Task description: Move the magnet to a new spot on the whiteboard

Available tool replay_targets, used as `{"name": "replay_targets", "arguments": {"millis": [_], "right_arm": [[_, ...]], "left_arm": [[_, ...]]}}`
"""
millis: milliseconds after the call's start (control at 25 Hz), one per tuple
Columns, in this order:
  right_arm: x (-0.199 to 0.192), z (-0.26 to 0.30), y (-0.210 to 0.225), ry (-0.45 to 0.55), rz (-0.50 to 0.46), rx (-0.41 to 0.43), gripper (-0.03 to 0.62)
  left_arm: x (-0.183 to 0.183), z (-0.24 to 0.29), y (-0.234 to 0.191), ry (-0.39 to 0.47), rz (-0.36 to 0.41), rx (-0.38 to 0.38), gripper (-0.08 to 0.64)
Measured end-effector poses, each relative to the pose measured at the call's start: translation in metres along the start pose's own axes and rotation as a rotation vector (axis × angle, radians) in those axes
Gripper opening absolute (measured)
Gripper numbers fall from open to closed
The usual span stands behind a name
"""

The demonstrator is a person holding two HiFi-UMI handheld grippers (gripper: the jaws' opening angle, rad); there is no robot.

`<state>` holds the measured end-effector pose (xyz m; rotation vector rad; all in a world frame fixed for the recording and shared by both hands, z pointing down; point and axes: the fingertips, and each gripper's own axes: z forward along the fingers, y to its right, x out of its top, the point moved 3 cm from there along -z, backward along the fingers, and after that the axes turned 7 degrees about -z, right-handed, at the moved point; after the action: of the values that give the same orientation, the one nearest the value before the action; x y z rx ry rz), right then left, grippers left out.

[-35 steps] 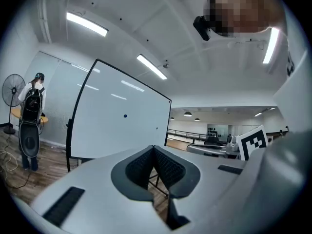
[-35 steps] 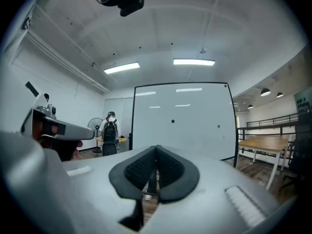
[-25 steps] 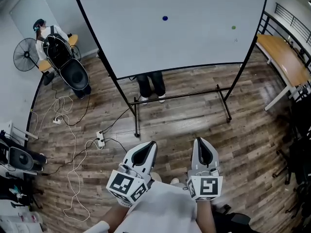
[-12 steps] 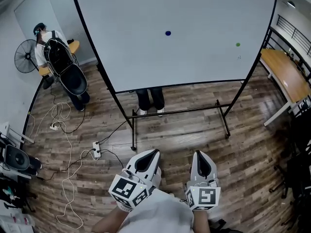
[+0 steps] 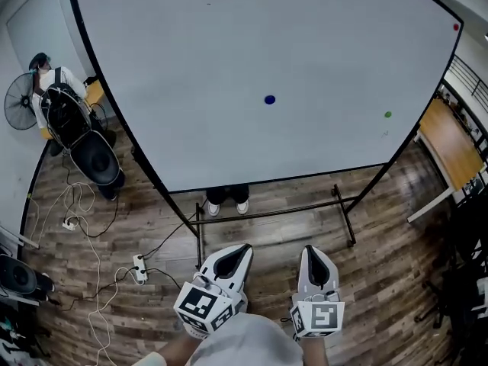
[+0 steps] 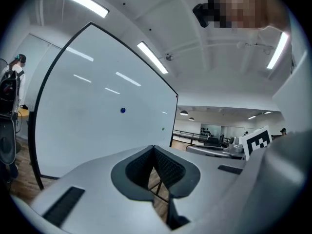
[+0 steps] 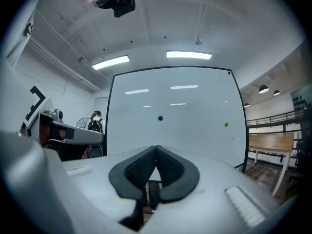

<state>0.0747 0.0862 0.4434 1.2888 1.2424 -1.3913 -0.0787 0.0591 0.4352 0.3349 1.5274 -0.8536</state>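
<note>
A large whiteboard on a black stand fills the upper head view. A blue magnet sticks near its middle, a green magnet lower right, and a red magnet near the top right corner. The blue magnet and green magnet also show in the right gripper view, and the blue magnet in the left gripper view. My left gripper and right gripper are held low, well short of the board, both shut with nothing between the jaws.
A person's legs show behind the board's lower edge. At far left a person stands by a black pram and a fan. Cables and a power strip lie on the wood floor. A wooden table stands at right.
The head view has tilted up and come closer, so the whiteboard fills more of the frame and the red magnet is now seen. Both grippers stay low and shut.
</note>
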Motion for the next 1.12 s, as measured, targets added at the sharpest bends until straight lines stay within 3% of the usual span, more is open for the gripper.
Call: {"name": "replay_targets", "arguments": {"millis": [400,640,1120], "right_arm": [[0.015,0.146,0.000,-0.004,-0.029,-0.023,0.011],[0.023,0.187,0.018,0.002,-0.069,0.005,0.011],[0.025,0.205,0.032,0.028,-0.091,0.077,0.011]], "left_arm": [[0.057,0.090,-0.106,-0.002,0.011,-0.062,0.006],[0.063,0.129,-0.119,-0.010,-0.009,-0.053,0.006],[0.072,0.143,-0.117,0.026,-0.012,0.020,0.006]]}}
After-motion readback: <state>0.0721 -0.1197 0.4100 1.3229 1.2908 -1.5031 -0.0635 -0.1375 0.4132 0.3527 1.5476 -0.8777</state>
